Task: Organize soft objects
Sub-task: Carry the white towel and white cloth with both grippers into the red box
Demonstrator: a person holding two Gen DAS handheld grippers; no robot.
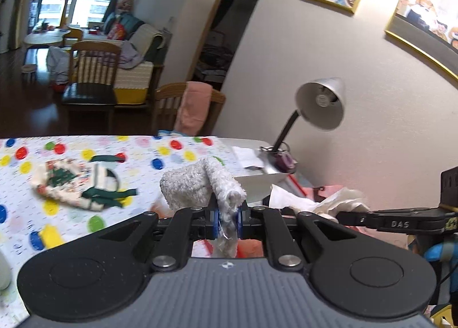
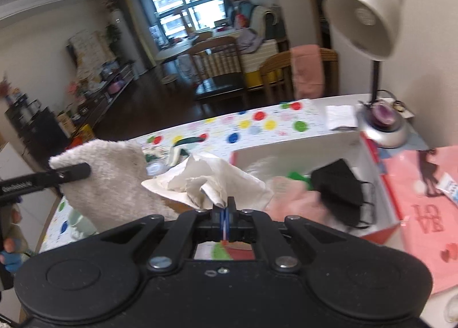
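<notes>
My left gripper [image 1: 227, 217] is shut on a fluffy white towel [image 1: 194, 185], held above the dotted tablecloth [image 1: 86, 153]; the same towel [image 2: 111, 182] hangs at the left of the right wrist view under the left gripper's fingers [image 2: 71, 172]. My right gripper [image 2: 226, 213] is shut on a crumpled white tissue [image 2: 211, 182], seen also as the tissue [image 1: 315, 199] at the right of the left wrist view. Just beyond stands a white box [image 2: 315, 144] that holds a black face mask [image 2: 340, 187], pink cloth [image 2: 292, 199] and something green.
A patterned cloth with green straps [image 1: 86, 185] lies on the tablecloth. A silver desk lamp [image 2: 369, 19] stands at the table's far right by the wall. A pink sheet [image 2: 423, 213] lies right of the box. Wooden chairs [image 1: 91, 79] stand beyond the table.
</notes>
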